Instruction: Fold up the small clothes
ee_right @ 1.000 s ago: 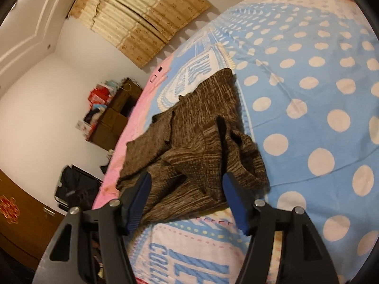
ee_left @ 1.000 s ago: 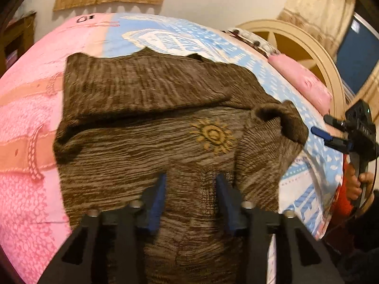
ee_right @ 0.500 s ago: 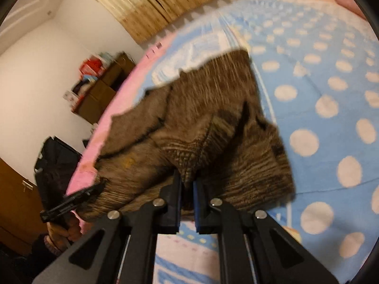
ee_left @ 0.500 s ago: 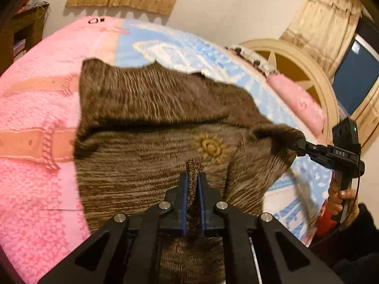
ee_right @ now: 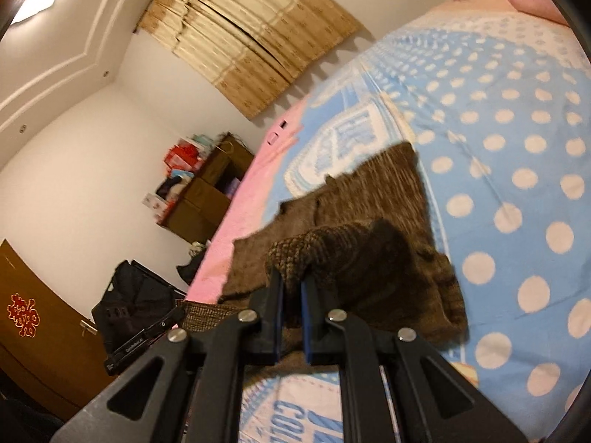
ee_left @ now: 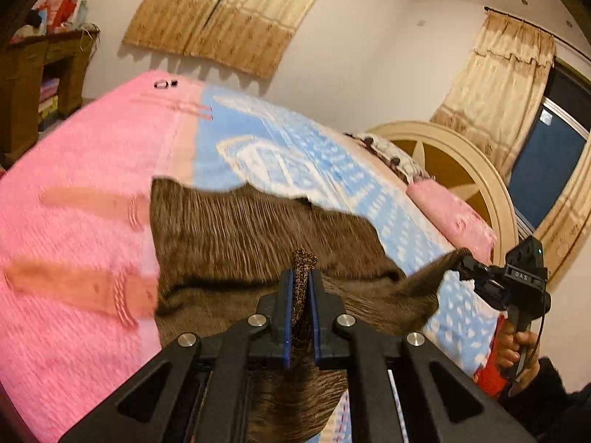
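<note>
The left tool (ee_left: 300,288) pinches the near hem of the brown sweater (ee_left: 258,236); the right tool (ee_right: 291,291) pinches a bunched edge likewise. Both raise that end off the bed (ee_left: 74,192), likely to fold it over the half lying flat.

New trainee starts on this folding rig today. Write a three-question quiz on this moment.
1. True or false: the left gripper is shut on the brown sweater.
2. What does the right gripper hold? A) the pink pillow B) the brown sweater C) nothing
3. Fill in: the far part of the sweater lies on the ____.

Key: 1 true; 2 B; 3 bed.
</note>
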`<state>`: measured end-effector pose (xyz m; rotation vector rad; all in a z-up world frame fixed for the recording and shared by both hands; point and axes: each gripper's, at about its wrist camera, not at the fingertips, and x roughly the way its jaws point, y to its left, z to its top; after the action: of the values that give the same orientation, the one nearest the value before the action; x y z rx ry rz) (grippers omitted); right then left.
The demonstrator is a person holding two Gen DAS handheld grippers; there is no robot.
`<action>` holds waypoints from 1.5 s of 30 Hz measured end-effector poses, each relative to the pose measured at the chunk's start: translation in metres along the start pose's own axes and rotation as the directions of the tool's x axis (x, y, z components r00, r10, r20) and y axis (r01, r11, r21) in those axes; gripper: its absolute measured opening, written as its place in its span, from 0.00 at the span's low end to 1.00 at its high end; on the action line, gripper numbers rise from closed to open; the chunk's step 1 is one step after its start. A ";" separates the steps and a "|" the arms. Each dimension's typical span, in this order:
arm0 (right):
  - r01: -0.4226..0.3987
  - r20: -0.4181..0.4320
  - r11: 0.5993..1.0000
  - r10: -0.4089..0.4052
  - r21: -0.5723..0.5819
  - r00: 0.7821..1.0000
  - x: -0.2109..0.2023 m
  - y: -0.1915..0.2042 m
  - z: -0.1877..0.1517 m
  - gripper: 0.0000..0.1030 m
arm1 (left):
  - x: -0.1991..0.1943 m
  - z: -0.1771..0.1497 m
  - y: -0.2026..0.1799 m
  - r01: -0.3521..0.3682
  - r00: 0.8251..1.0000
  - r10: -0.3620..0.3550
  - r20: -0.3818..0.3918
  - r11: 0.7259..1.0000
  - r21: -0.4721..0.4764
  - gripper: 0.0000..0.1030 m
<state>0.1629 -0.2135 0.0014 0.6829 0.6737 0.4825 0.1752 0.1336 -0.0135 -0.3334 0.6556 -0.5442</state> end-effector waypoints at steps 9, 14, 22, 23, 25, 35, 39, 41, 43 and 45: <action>-0.012 0.015 1.000 0.012 -0.010 1.000 0.032 0.008 0.053 0.11 | 0.023 0.064 0.031 -0.059 0.995 0.063 0.078 0.997 -0.053 0.07; -0.012 0.034 1.000 0.011 0.029 0.999 0.072 -0.005 0.100 0.11 | 0.070 0.097 0.068 -0.157 0.983 0.164 0.086 0.984 -0.083 0.07; 0.236 -0.050 0.967 -0.232 0.101 0.972 0.142 -0.073 0.101 0.33 | 0.138 0.098 0.132 -0.274 0.960 0.257 -0.111 0.943 -0.190 0.08; 0.242 -0.044 0.967 -0.239 0.084 0.970 0.139 -0.072 0.098 0.38 | 0.132 0.098 0.132 -0.261 0.965 0.247 -0.092 0.945 -0.197 0.08; 0.272 -0.021 0.962 -0.272 0.018 0.962 0.125 -0.066 0.093 0.48 | 0.119 0.097 0.127 -0.243 0.970 0.234 -0.067 0.951 -0.192 0.08; 0.363 0.010 0.907 -0.369 -0.216 0.929 0.099 -0.045 0.071 0.60 | 0.093 0.091 0.093 -0.257 0.967 0.255 -0.032 0.962 -0.095 0.08; 0.433 0.016 0.832 -0.456 -0.346 0.890 0.139 -0.037 0.086 0.60 | 0.078 0.100 0.082 -0.228 0.972 0.232 0.021 0.965 -0.133 0.08; 0.447 0.006 0.784 -0.493 -0.431 0.870 0.158 -0.032 0.090 0.60 | 0.072 0.094 0.070 -0.208 0.978 0.210 0.012 0.973 -0.100 0.08; 0.450 -0.024 0.730 -0.536 -0.514 0.844 0.180 -0.032 0.091 0.59 | 0.071 0.081 0.064 -0.194 0.981 0.193 -0.014 0.978 -0.080 0.08; 0.465 -0.043 0.689 -0.582 -0.556 0.812 0.200 -0.040 0.093 0.53 | 0.074 0.064 0.059 -0.163 0.986 0.160 -0.049 0.983 -0.079 0.08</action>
<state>0.3734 -0.1584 -0.0532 -0.1086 0.8623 0.1766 0.2875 0.1469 -0.0286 -0.3441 0.7404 -0.3701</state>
